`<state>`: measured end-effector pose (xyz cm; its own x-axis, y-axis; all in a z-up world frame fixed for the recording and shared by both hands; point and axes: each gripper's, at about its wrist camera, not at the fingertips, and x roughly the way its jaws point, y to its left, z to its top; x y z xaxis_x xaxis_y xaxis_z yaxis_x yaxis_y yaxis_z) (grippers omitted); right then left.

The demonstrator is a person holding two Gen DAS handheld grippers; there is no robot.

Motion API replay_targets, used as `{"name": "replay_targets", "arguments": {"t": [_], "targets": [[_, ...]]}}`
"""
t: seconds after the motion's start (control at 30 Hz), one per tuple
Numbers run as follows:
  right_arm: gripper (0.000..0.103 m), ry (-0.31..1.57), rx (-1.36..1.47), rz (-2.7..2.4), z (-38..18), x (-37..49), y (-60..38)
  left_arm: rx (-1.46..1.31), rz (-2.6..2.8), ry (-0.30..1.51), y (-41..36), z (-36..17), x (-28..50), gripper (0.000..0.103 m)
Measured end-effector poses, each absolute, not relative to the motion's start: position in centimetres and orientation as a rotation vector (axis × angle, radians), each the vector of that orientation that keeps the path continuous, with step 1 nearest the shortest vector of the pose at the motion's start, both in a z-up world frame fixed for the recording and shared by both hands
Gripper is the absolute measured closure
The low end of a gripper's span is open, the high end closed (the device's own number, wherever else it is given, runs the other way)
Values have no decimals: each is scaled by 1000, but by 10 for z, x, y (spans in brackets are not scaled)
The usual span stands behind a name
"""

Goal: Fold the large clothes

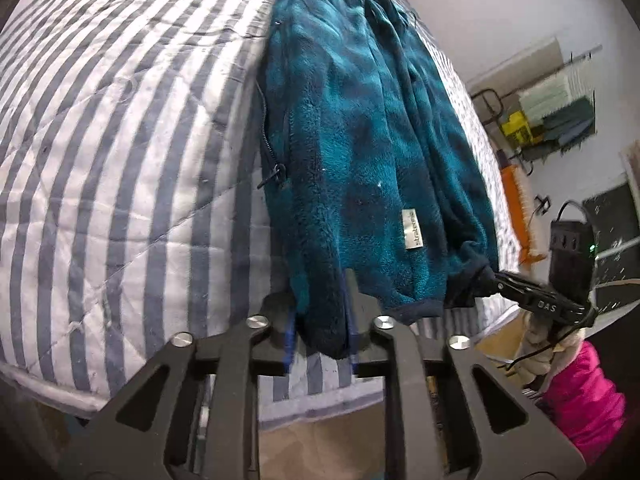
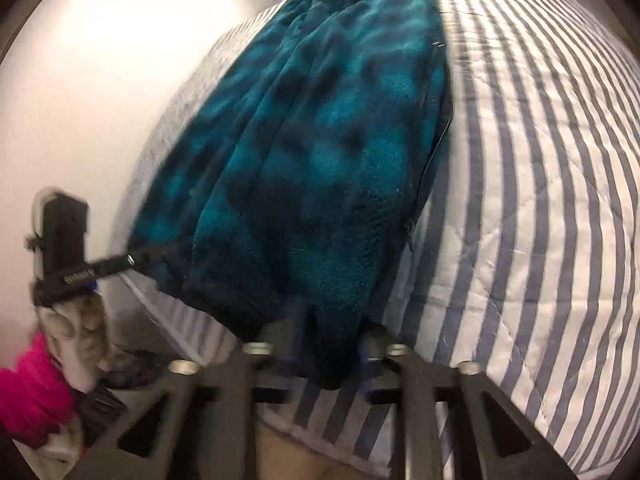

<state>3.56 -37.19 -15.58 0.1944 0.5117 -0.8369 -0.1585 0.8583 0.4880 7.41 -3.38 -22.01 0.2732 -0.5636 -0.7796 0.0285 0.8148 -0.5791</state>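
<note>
hidden parts: the top of the blue fuzzy jacket [image 1: 360, 128] runs out of both pictures, so its collar cannot be seen. the bed's far end is cut off too.
hard to see: the right wrist picture is a bit blurry. the things on the far wall in the left wrist picture are small and smeared, so it is hard to tell what they are.
jacket: it lies on the striped blanket [image 1: 120, 140] on the bed, near one side edge. it is folded long and thin. its bottom edge hangs at the near end of the bed. a zipper [image 1: 266, 136] runs down one side, and a small white tag [image 1: 414, 229] sits near the bottom.
left claw: the left claw [image 1: 320, 332] has the jacket's dark bottom edge between its two fingers. the cloth fills the gap and both fingers press on it, so it is pinching the jacket. the gap is narrow.
right claw: the right claw [image 2: 324, 348] also has the bottom edge of the jacket between its fingers, and they squeeze the thick cloth. in the left wrist picture its tip bites the jacket's other bottom corner.
hands: a light glove [image 2: 76, 328] and a pink sleeve [image 2: 28, 384] hold the left claw, seen from the right wrist.
</note>
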Motion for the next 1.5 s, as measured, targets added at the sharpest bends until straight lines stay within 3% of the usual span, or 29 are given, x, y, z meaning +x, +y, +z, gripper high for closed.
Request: {"name": "replay_targets", "arguments": {"t": [0.03,0.07,0.17,0.33,0.37,0.4,0.43,0.53,1.0,1.27,1.5], "targets": [[59,1290,346,492,-156,36,-376,-547,-421,1255,-27,-223,72,52],[59,1292,368,507,-158,37,-377,-583,-423,1257,-22,-226,72,49],[62,1319,418,549,-172,35,-376,-654,-445,1266,-19,-234,70,49],[58,1327,434,570,-182,39,-368,-530,-513,1263,-48,-228,66,49],[58,1329,435,571,-182,39,-365,-503,-512,1258,-52,-228,65,50],[60,1331,420,565,-183,39,-363,-480,-504,1254,-55,-228,64,58],[67,1335,404,559,-182,39,-363,-473,-500,1257,-56,-228,64,68],[82,1336,430,558,-176,34,-372,-525,-495,1264,-50,-228,67,83],[88,1199,687,605,-130,52,-394,-681,-552,1165,-38,-174,87,87],[88,1108,684,568,-100,101,-396,-677,-521,1090,-47,-137,143,87],[88,1115,670,489,-106,162,-396,-734,-443,1081,-44,-145,213,88]]}}
